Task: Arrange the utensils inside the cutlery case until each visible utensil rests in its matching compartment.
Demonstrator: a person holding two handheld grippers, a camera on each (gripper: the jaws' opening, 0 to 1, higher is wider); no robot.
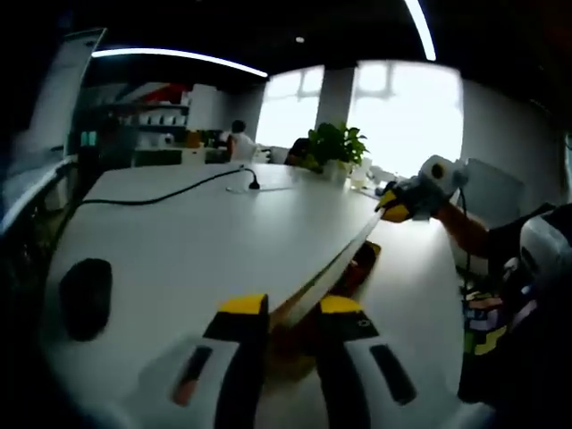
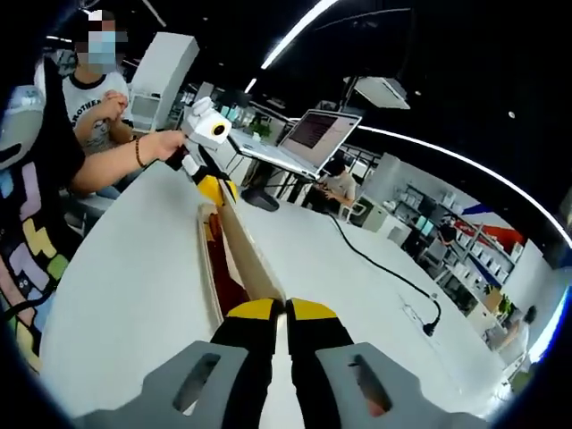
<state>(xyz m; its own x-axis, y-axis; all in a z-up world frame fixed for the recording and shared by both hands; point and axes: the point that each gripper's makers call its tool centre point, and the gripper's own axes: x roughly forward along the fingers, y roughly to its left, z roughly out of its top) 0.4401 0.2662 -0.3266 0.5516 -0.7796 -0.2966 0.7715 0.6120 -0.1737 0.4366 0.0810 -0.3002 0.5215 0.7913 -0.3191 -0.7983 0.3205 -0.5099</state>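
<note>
— Item one, cutlery case?
— Cutlery case (image 2: 239,255): long, narrow, wooden, with pale outer walls and a reddish-brown inside. In the right gripper view it is seen almost edge-on, running over the white surface (image 2: 125,286) from the near claw to the far one. Its contents are too foreshortened to list, and the compartments cannot be told apart.

— Item two, right claw?
— Right claw (image 2: 286,309): yellow-tipped, jaws drawn nearly together, pinching the near end of the case's thin wall.

— Item three, left claw?
— Left claw (image 1: 291,306): yellow tips set apart, with a brownish end of the case low between them. Whether they press on it, I cannot tell. In the right gripper view the same claw sits at the case's far end, tips touching it, with a person's hand (image 2: 165,143) behind it.

— Sundries on the surface?
— A dark oval object (image 1: 85,297), well to the side of the left claw. A black cable (image 1: 161,197) runs to a plug point. A potted plant (image 1: 335,145) stands at the far end.

— Elsewhere?
— An open laptop (image 2: 308,138) on a stand, beyond the case.
</note>
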